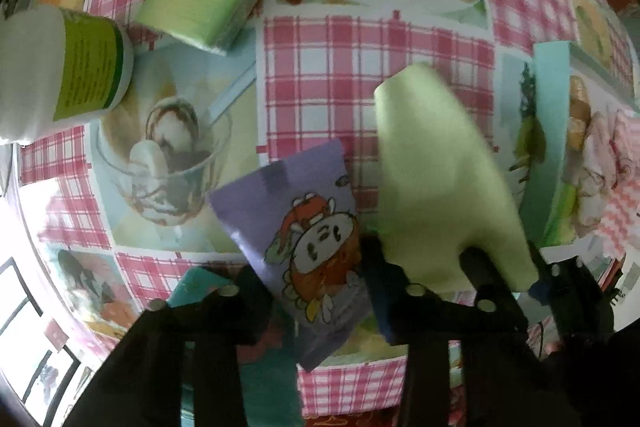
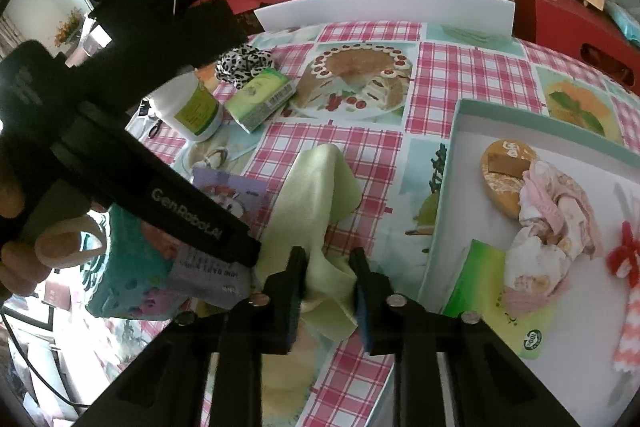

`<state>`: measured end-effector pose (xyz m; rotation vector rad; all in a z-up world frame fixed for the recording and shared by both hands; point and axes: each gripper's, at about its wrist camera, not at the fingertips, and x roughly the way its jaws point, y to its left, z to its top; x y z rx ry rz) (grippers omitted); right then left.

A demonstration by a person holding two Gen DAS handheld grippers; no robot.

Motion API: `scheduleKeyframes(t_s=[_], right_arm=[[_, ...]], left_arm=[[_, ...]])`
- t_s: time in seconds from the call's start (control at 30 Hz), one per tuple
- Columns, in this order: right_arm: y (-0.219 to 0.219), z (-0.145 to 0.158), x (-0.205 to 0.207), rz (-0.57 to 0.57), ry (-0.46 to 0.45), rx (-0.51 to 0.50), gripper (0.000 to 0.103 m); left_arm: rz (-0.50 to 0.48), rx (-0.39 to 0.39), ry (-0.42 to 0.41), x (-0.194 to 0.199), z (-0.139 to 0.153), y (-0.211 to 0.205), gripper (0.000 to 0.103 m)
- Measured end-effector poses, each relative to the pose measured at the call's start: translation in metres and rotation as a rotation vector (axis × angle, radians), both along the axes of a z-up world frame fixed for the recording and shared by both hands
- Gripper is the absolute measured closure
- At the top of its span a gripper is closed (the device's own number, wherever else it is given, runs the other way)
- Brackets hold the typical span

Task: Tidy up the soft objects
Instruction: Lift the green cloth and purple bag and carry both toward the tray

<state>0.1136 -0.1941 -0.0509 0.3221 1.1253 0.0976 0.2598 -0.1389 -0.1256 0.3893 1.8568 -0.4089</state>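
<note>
Between the right tool's (image 2: 327, 289) closed fingers hangs the green cloth (image 2: 316, 203); the left tool (image 1: 316, 291) gapes empty; trailing folds could snag the purple packet (image 1: 304, 239).

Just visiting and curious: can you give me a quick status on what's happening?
Right hand-held gripper shut on pale green cloth. Left hand-held gripper around purple pouch, grip unclear. Box to the right; path clear.

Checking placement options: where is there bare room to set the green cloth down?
Free: the box's white floor nearest the right gripper, and checked tablecloth between cake print and green cloth. Crowded: bottle, tissue pack, leopard fabric.
</note>
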Motion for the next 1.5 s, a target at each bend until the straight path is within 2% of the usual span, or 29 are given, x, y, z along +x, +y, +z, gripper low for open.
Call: scheduleKeyframes(t_s=[0.07,0.13,0.33,0.47,0.77,0.97,1.1,1.33,1.4,1.47,1.5], right_arm=[[-0.001,0.0,0.0,-0.001,-0.001,0.004,0.082],[-0.001,0.0,0.0,-0.003,-0.002,0.009,0.087],[-0.003,0.002,-0.001,-0.01,-0.012,0.034,0.091],[-0.005,0.003,-0.002,-0.016,-0.019,0.053,0.093],[-0.013,0.015,-0.006,-0.027,-0.069,0.105,0.094],[-0.021,0.021,-0.008,-0.047,-0.096,0.142,0.094],[-0.028,0.027,-0.012,-0.066,-0.131,0.175,0.094],[-0.038,0.042,-0.017,-0.09,-0.215,0.216,0.094],[-0.041,0.048,-0.019,-0.096,-0.248,0.229,0.094],[-0.043,0.055,-0.022,-0.102,-0.281,0.245,0.094],[-0.045,0.059,-0.024,-0.105,-0.302,0.255,0.094]], left_arm=[[0.022,-0.02,-0.016,-0.003,0.004,0.0,0.067],[0.046,-0.048,-0.027,-0.007,0.007,0.001,0.068],[0.132,-0.146,-0.081,-0.022,0.015,0.012,0.07],[0.199,-0.21,-0.15,-0.029,0.026,0.023,0.07],[0.273,-0.274,-0.267,-0.046,0.048,0.04,0.07],[0.335,-0.326,-0.352,-0.057,0.08,0.06,0.07],[0.344,-0.343,-0.396,-0.071,0.096,0.063,0.07],[0.365,-0.417,-0.461,-0.082,0.132,0.074,0.07],[0.372,-0.438,-0.467,-0.077,0.13,0.071,0.07],[0.377,-0.453,-0.488,-0.08,0.141,0.077,0.07],[0.381,-0.454,-0.494,-0.072,0.132,0.072,0.07]])
